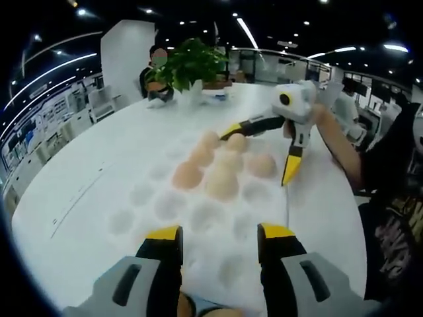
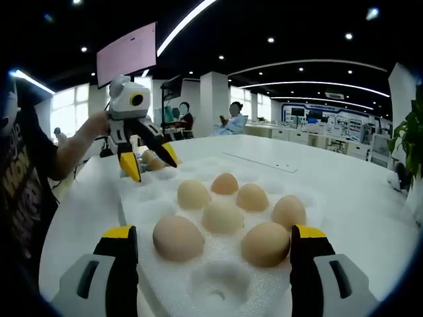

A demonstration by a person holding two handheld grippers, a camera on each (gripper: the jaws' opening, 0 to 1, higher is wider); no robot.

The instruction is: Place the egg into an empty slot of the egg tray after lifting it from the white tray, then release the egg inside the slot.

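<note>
White foam egg tray (image 2: 218, 277) holds seven tan eggs (image 2: 178, 238).

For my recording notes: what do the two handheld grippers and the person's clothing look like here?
Both grippers have grey bodies and black jaws capped with yellow tips. Seen from the left gripper view, the right gripper carries a white housing above long, tapering black-and-yellow jaws; the left gripper looks the same from the right gripper view. The person wears a dark T-shirt with a pale printed graphic, sleeves short.
</note>
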